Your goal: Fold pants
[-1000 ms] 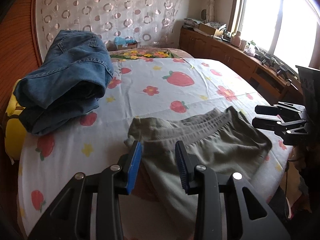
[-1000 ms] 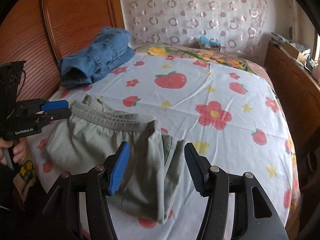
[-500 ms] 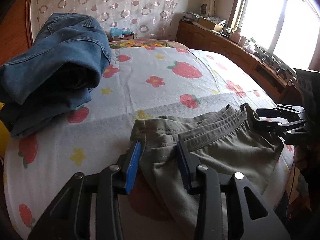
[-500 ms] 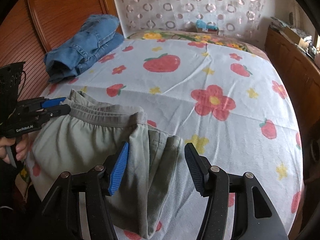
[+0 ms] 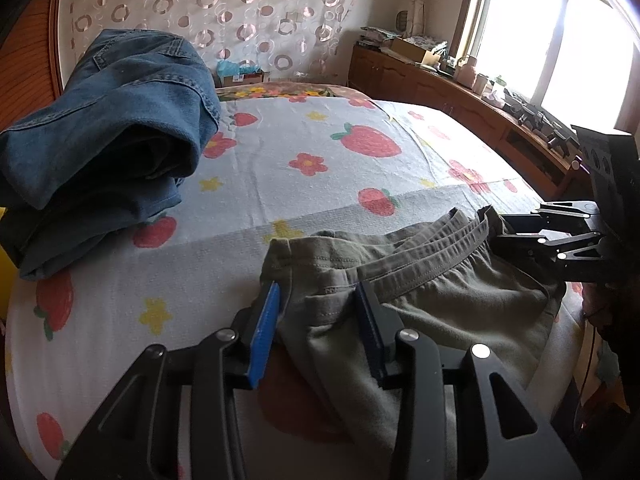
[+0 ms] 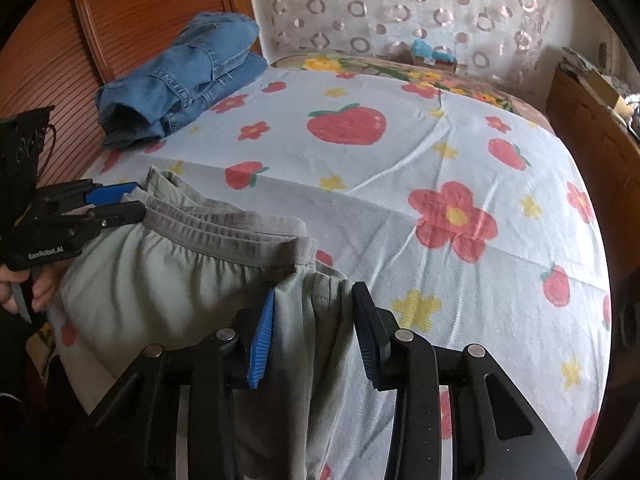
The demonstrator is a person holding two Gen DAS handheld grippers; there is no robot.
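Observation:
Grey-green pants (image 5: 440,292) (image 6: 160,272) lie folded near the front edge of the bed, elastic waistband toward the far side. My left gripper (image 5: 318,292) (image 6: 140,200) sits at the left end of the fold, and the stacked cloth fills the gap between its pads. My right gripper (image 6: 314,292) (image 5: 500,228) is at the right end. Its jaws are closing, and bunched cloth is pressed between the blue pad and the black one. A hand (image 6: 40,288) grips the left tool's handle.
Folded blue jeans (image 5: 120,120) (image 6: 188,72) are piled at the far left of the strawberry-print sheet (image 6: 440,160). A wooden panel (image 6: 60,60) stands behind them. A cluttered wooden cabinet (image 5: 460,92) runs under the window on the right.
Both grippers have sunk a little toward the bed. The right jaws have narrowed around the cloth's right end. The left jaws look much the same.

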